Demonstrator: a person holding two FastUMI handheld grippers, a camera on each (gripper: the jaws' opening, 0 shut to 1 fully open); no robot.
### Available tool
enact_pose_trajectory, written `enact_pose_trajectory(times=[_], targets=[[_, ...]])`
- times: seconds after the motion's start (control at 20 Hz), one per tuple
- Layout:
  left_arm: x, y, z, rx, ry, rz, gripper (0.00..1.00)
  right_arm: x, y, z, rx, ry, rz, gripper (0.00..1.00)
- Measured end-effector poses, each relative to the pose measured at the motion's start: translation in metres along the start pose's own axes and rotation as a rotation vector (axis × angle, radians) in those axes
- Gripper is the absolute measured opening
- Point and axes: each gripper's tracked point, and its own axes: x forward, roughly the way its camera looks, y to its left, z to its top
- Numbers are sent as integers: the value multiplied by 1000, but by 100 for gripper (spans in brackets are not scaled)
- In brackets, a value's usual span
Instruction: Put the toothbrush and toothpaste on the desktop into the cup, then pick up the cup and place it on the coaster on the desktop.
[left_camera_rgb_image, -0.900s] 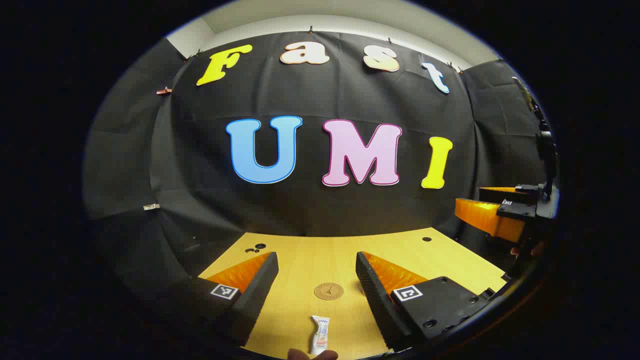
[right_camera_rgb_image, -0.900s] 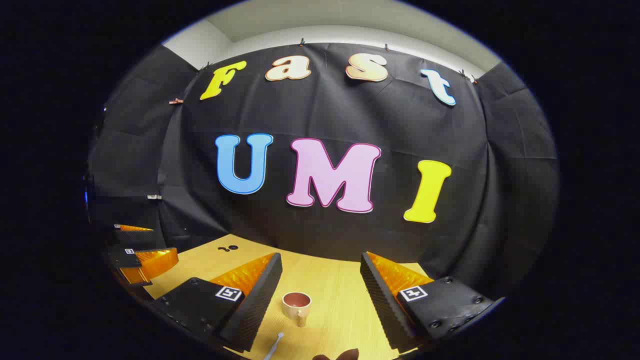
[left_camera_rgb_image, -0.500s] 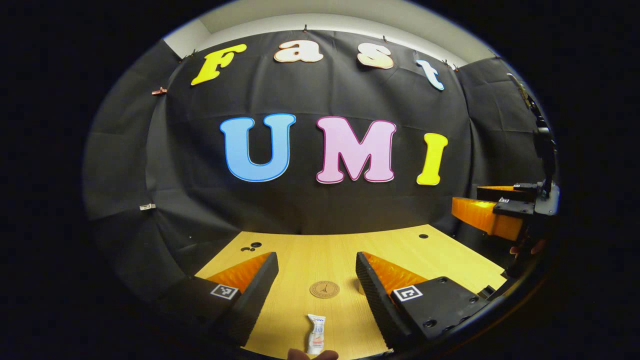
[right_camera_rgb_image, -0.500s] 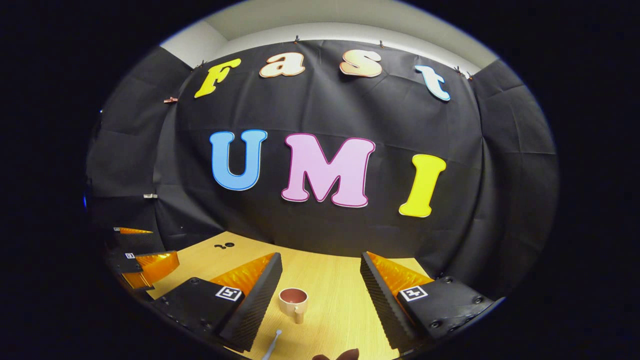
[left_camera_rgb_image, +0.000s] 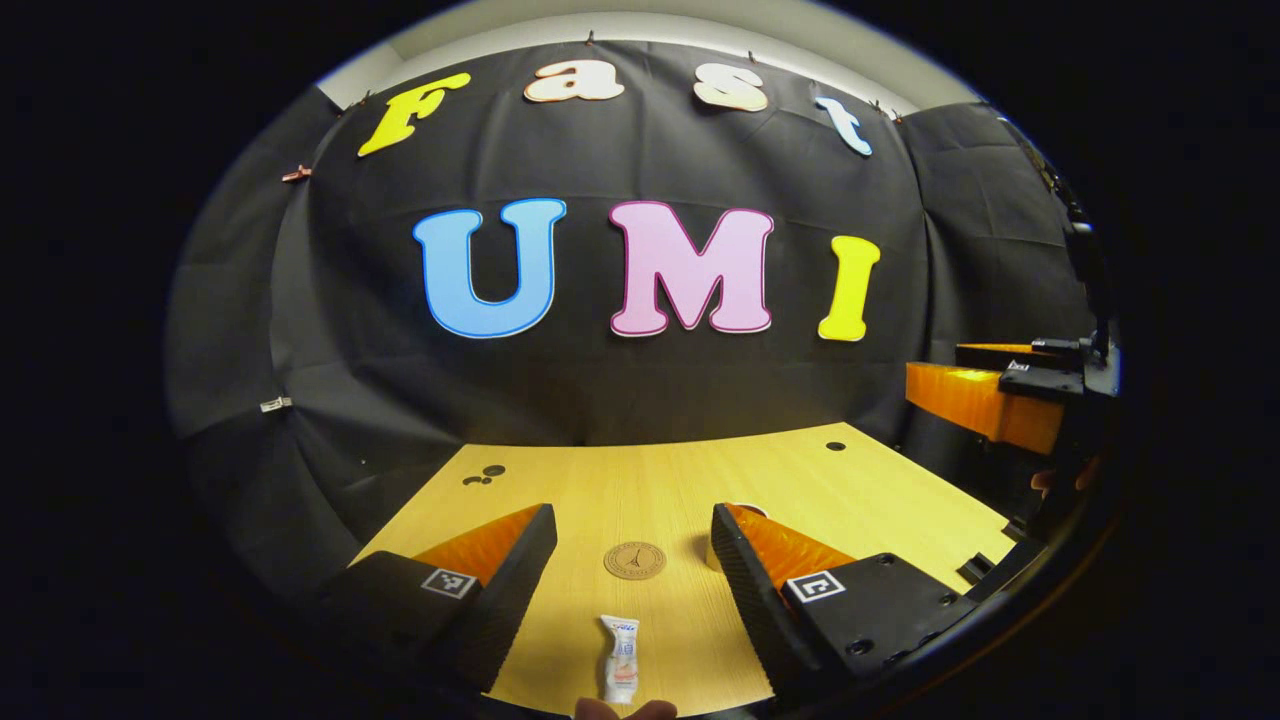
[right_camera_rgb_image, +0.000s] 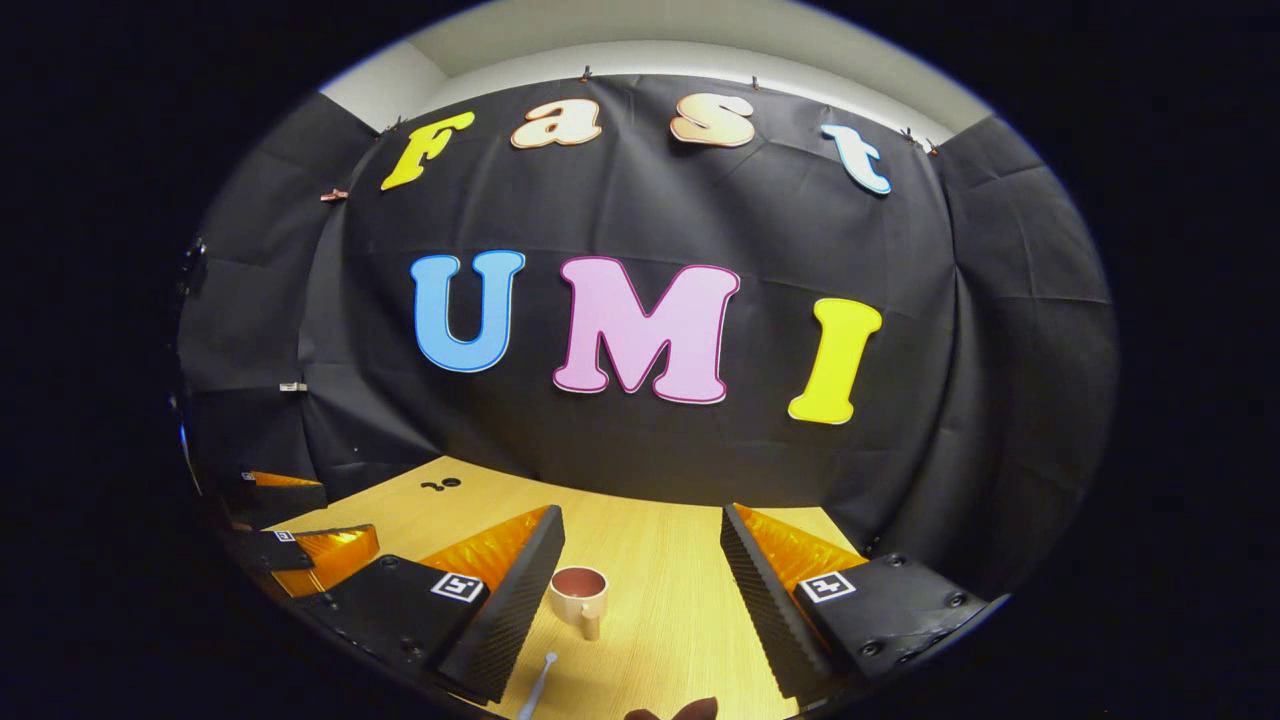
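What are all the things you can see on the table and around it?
Wooden desktop: one, light yellow-brown, in front of the black cloth wall.
Round coaster: one, brown, mid-desktop.
Small toothpaste tube: one, white, lying flat, nearer than the coaster.
Mug-shaped cup: one, cream outside, reddish inside, upright, handle toward the camera.
Toothbrush: one, white, only its end visible, near the cup.
Left gripper: one, open, above the desktop.
Right gripper: one, open, above the cup.

2 low views above the desktop (left_camera_rgb_image: 640, 490), both facing the wall.
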Motion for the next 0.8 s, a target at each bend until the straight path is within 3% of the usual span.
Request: enact_pose_trajectory(times=[0.8], targets=[[56, 6, -150, 61, 327, 27, 99, 1, -27, -22, 2, 70, -34, 98]])
